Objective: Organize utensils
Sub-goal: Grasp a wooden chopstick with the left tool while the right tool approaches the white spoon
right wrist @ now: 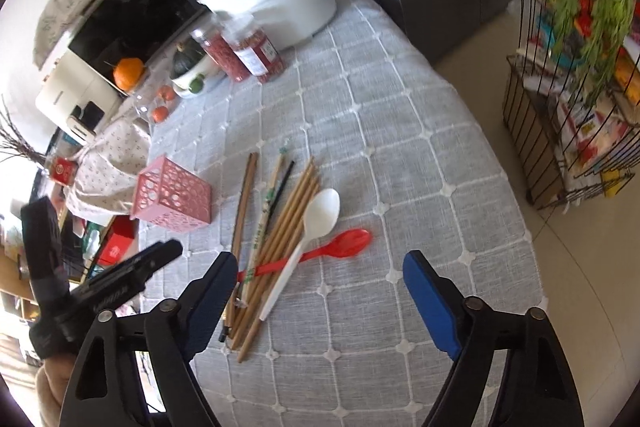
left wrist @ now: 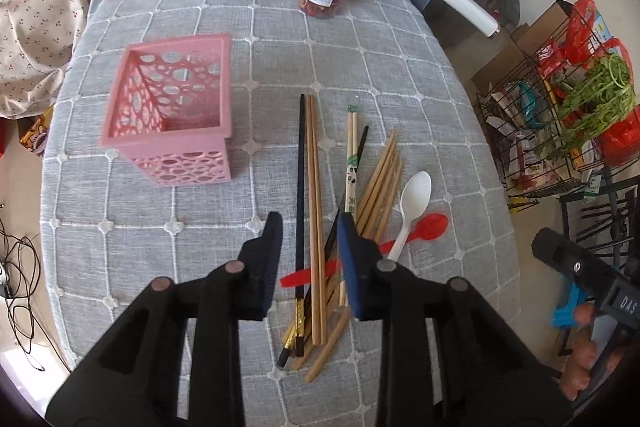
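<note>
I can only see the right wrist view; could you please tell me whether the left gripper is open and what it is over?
Observer: The left gripper is open and grips nothing. Its fingers sit either side of the black chopstick and the brown chopstick pair.
Operator: Thank you. Is anything inside the pink basket?
Observer: No. The pink basket stands upright, and I see no utensils inside it.
Operator: My own finger hides the near ends of the pile. Is there anything notable there?
Observer: Yes, the dark chopsticks have gold-banded ends there.
</note>
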A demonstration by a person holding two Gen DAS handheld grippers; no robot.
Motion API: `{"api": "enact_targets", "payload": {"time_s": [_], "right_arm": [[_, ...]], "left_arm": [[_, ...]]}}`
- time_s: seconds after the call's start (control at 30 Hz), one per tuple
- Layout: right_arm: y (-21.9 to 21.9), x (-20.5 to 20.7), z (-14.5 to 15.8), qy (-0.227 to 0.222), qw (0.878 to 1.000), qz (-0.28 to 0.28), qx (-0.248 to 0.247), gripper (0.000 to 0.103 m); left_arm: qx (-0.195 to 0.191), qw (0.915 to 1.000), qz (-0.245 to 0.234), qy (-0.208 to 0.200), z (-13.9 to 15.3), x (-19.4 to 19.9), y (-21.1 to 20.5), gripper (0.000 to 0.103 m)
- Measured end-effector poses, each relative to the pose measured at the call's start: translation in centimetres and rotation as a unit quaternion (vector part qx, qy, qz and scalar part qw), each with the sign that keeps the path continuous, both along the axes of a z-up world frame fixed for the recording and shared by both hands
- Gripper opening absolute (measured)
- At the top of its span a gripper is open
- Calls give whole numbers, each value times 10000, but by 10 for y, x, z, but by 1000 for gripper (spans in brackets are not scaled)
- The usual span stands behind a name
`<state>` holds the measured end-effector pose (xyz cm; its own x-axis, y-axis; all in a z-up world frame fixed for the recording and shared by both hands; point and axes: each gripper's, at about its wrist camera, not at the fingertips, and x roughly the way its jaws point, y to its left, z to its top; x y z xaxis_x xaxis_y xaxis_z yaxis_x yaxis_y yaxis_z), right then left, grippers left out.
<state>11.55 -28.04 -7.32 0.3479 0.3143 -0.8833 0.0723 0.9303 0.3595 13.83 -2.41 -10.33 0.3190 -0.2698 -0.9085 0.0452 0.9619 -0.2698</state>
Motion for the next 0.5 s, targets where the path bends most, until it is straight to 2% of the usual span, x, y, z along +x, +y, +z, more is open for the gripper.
{"api": "enact_targets", "payload": {"time_s": [0.1, 0.27, 0.5], "right_arm": [[-3, 11, -13, 183, 9998, 3, -20, 77], [-8, 22, -21, 273, 9996, -20, -19, 74], [-8, 29, -25, 403, 9992, -7, 38, 73]], "left_arm": [[14, 9998, 42, 216, -15, 18, -5, 24], [351, 9990, -158, 214, -27, 40, -27, 20], [787, 9961, -45, 398, -47, 67, -36, 17]]}}
